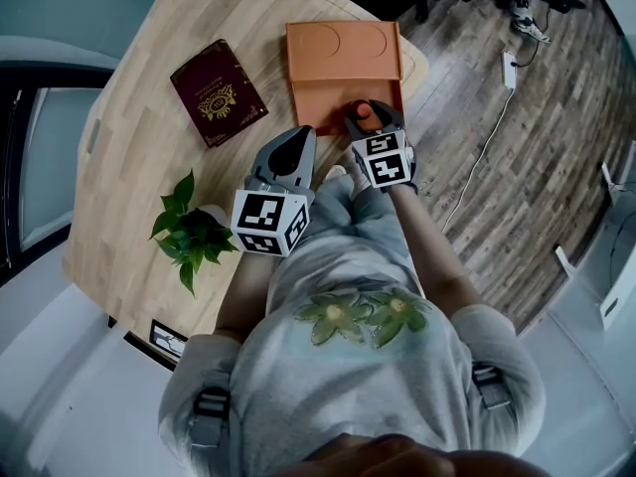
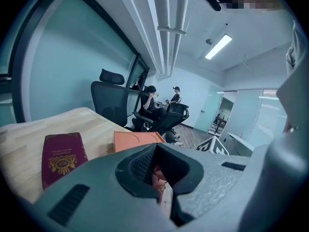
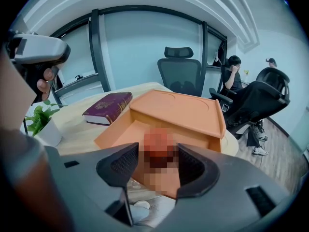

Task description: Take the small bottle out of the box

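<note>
The orange box [image 1: 343,68] lies on the wooden table with its lid folded back; it also shows as the box [image 3: 178,110] in the right gripper view and the box [image 2: 137,140] in the left gripper view. The small bottle [image 1: 364,113] with an orange top sits at the box's near edge, between the jaws of my right gripper [image 1: 370,117], which are shut on it. In the right gripper view the bottle [image 3: 157,146] is blurred over; my right gripper [image 3: 158,161] flanks it closely. My left gripper [image 1: 301,135] is shut and empty, just left of the box's near corner.
A maroon book [image 1: 219,92] lies left of the box on the table [image 1: 139,167]. A small potted plant [image 1: 189,232] stands near the table's front left edge. Office chairs and seated people are beyond the table in the gripper views.
</note>
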